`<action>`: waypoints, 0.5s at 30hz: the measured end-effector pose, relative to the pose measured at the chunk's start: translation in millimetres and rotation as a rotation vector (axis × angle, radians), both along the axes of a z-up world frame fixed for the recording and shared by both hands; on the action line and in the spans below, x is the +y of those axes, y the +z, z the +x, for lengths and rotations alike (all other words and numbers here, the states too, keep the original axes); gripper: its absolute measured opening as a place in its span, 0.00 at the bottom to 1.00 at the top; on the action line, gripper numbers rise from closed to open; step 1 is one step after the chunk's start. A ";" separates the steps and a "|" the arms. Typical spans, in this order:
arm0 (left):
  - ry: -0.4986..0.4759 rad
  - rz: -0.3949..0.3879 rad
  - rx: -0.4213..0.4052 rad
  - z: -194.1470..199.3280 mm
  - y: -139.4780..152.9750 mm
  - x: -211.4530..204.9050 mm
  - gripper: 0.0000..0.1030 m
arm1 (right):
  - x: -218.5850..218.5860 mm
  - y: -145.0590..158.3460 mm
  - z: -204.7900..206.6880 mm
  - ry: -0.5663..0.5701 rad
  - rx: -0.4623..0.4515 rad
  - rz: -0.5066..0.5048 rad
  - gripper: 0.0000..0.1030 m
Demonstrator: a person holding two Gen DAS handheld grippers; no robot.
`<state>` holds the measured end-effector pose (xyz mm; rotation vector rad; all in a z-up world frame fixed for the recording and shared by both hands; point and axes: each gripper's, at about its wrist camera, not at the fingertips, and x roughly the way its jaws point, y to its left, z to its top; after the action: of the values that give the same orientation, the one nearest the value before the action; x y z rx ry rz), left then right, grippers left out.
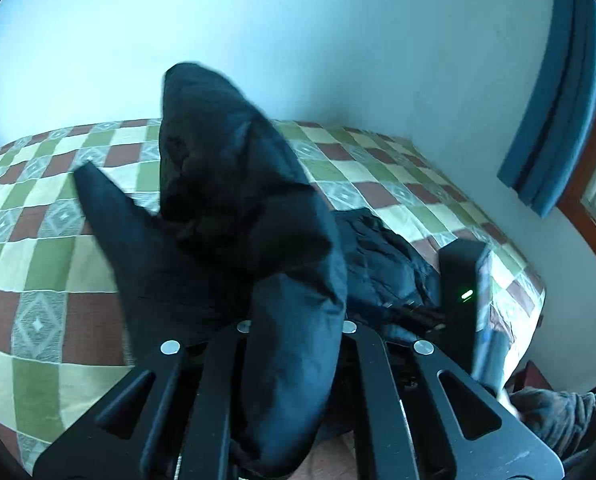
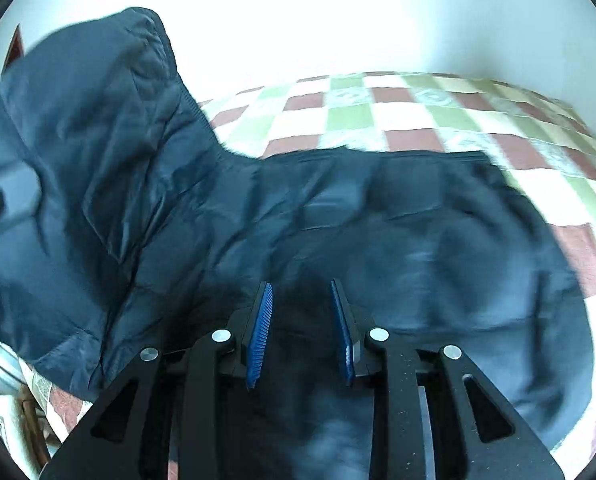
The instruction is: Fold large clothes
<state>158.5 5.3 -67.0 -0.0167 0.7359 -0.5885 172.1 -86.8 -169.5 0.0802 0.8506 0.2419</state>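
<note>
Left wrist view shows the left gripper (image 1: 294,344) clamped on a raised fold of the dark jacket (image 1: 234,200), lifting it off the checked bedspread (image 1: 38,272) for folding; the right gripper (image 2: 302,332) pinches a fold of it between narrowly parted jaws

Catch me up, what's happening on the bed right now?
A person is folding a dark padded jacket on a checkered bedspread, with tongs in each hand. The left tongs are shut on a bunched part of the jacket, lifted off the bed. The right tongs have jacket fabric between their blue pads; whether they pinch it is unclear.
</note>
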 end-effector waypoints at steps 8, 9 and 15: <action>-0.036 0.071 0.031 5.2 -28.7 -59.1 0.07 | -68.5 3.9 -19.0 -0.097 0.019 0.051 0.30; -0.041 0.083 0.029 4.6 -31.0 -63.5 0.07 | -73.7 4.1 -19.2 -0.104 0.023 0.061 0.30; -0.065 0.150 0.036 2.5 -53.6 -88.0 0.07 | -95.4 6.7 -15.5 -0.114 0.050 0.144 0.30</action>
<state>161.0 -82.7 -120.5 0.1364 0.8169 -0.5950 156.5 -182.2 -162.8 0.2698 0.8744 0.1940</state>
